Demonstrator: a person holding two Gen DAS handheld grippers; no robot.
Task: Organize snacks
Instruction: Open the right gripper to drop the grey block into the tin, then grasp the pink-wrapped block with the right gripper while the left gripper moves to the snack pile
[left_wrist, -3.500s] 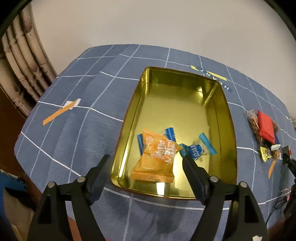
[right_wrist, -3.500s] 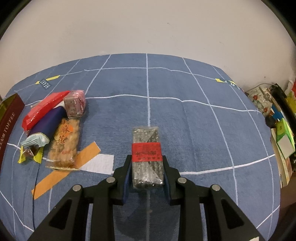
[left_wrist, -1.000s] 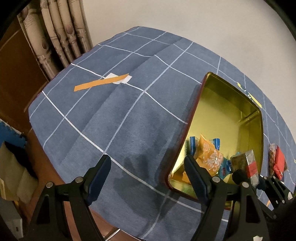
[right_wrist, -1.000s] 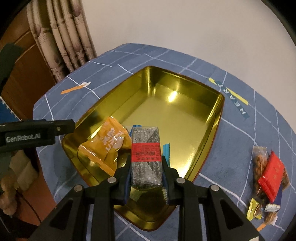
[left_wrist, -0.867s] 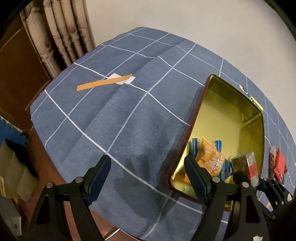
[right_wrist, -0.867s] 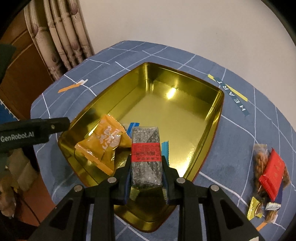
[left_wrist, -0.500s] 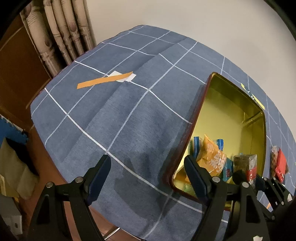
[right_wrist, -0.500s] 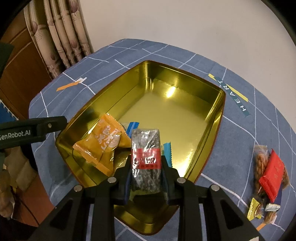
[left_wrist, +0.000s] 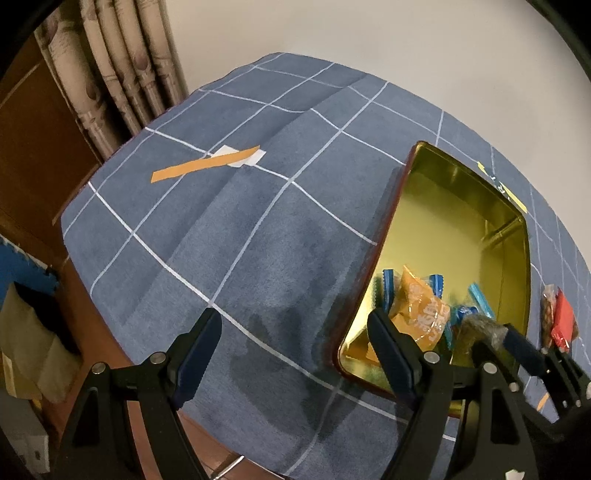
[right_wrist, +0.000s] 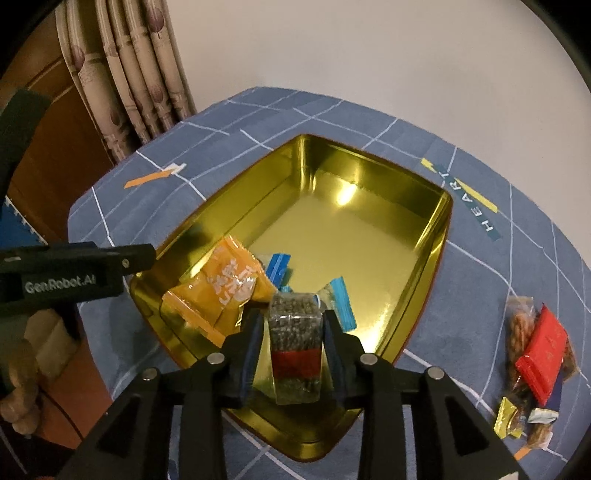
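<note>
A gold tin (right_wrist: 436, 236) sits on the blue checked cloth and holds an orange packet (right_wrist: 221, 291) and blue-wrapped candies (right_wrist: 341, 299). My right gripper (right_wrist: 293, 332) has its jaws slightly parted around a dark seed bar with a red band (right_wrist: 295, 350), which tilts down between the fingers over the tin's near end. My left gripper (left_wrist: 295, 343) is open and empty above the cloth, left of the tin (left_wrist: 399, 229). The orange packet (left_wrist: 419, 306) and the bar's end (left_wrist: 480, 325) show there too.
A pile of snacks with a red packet (right_wrist: 541, 352) lies on the cloth right of the tin. An orange tape strip (left_wrist: 203, 166) lies far left. Curtains (left_wrist: 122, 74) hang behind the table's left edge. The table drops off close to my left gripper.
The bar has slipped and tipped downward between my right fingers, which have loosened, over the tin. My left gripper has stayed open and has barely moved.
</note>
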